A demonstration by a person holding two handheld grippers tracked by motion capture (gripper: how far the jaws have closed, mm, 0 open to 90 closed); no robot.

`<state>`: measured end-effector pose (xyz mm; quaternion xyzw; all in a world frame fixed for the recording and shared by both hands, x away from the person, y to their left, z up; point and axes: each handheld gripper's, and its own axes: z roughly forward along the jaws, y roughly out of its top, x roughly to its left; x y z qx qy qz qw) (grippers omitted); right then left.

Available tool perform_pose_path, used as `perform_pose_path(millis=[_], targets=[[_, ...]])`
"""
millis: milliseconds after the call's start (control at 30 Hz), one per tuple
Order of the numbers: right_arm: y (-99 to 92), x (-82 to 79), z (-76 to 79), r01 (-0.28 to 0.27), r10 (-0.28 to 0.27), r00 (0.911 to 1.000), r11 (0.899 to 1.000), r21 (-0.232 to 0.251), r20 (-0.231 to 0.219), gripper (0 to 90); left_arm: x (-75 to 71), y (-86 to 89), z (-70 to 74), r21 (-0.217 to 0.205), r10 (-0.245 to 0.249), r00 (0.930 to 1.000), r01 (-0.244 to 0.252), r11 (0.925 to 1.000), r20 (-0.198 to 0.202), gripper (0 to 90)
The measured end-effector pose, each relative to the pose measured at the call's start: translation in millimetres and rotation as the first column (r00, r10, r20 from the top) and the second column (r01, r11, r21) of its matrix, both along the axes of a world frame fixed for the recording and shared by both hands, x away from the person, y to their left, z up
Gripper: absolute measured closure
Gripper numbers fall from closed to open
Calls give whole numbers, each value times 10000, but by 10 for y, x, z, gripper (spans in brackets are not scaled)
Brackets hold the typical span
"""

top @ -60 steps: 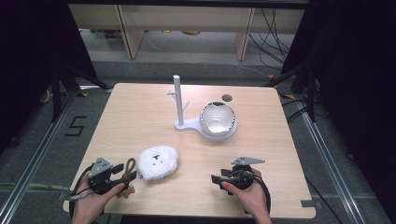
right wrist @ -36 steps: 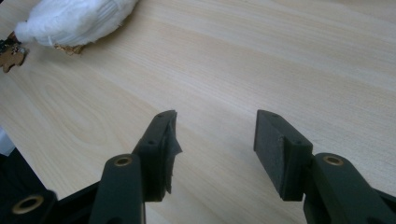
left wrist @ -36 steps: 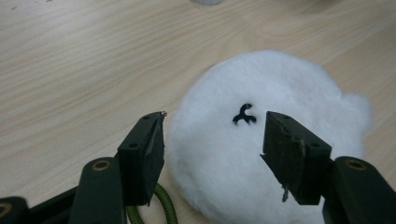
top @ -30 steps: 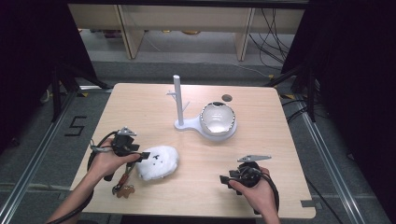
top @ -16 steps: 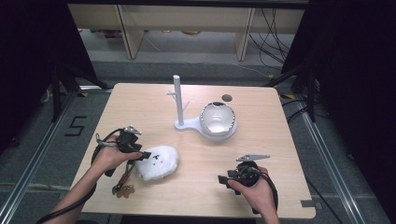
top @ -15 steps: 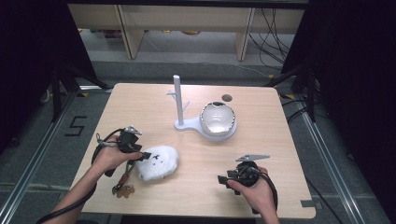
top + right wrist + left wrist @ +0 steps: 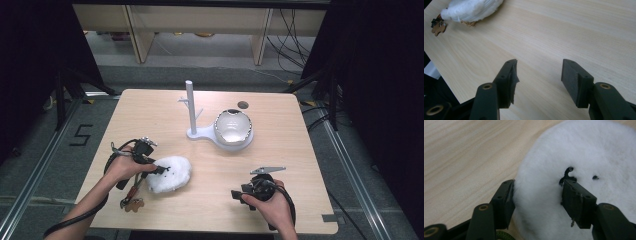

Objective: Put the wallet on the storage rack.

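White fluffy plush item with small black marks lies on the light wooden desk, near its front left part. I see my left tool at the left edge of this plush item. In the left gripper view the plush sits between the two black jaws: the left jaw touches its fur at the side, and the right jaw lies on the fur next to a small black curl. The jaws have just been closing a little, but they stand quite wide, and I cannot tell if they really press the fur or only touch it.

My right tool is at the front right part of the desk, well apart from the plush item. In the right gripper view its jaws stand open, with nothing between them, only the bare wood of the desk below. They have just been opening a little more. Far at the top left of this view I see the plush item from the side, and a small brown charm beside it.

In the high view a small brown charm with dark pieces lies on the desk just in front of the plush item. Farther back, near the middle of the desk, stands a white stand with an upright post, and a round white and silver bowl-shaped object rests on its base. A small dark round spot is on the desk behind it.
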<state>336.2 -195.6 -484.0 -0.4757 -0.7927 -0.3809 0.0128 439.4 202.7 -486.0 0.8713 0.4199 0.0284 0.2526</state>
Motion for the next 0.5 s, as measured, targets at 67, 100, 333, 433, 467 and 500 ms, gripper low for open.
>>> perform_pose_path(millis=[67, 100, 333, 433, 467, 500], targets=[[-1, 4, -12, -133, 134, 9999, 9999, 108, -38, 471, -10, -2, -14, -11, 150, 9999, -150, 9999, 23, 454], [0, 6, -14, -145, 145, 9999, 9998, 135, -44, 471, -8, 9, -20, 22, 71, 10000, -71, 10000, -1, 461], [10, 3, -31, -107, 109, 9998, 9999, 126, -161, 470, -52, 5, -50, -60, 187, 9991, -184, 9998, 390, 566], [9, 0, -36, -101, 103, 9999, 9999, 125, -131, 471, -91, 13, -40, 105, -81, 9952, 71, 9999, 975, 677], [7, 0, -36, -98, 99, 9999, 9999, 110, -98, 467, -131, -1, -50, 180, -192, 9883, 167, 9997, 1511, 763], [6, 3, -40, -146, 147, 9999, 9998, 123, -23, 467, -131, -1, -50, 180, -192, 9883, 167, 9997, 1511, 774]])
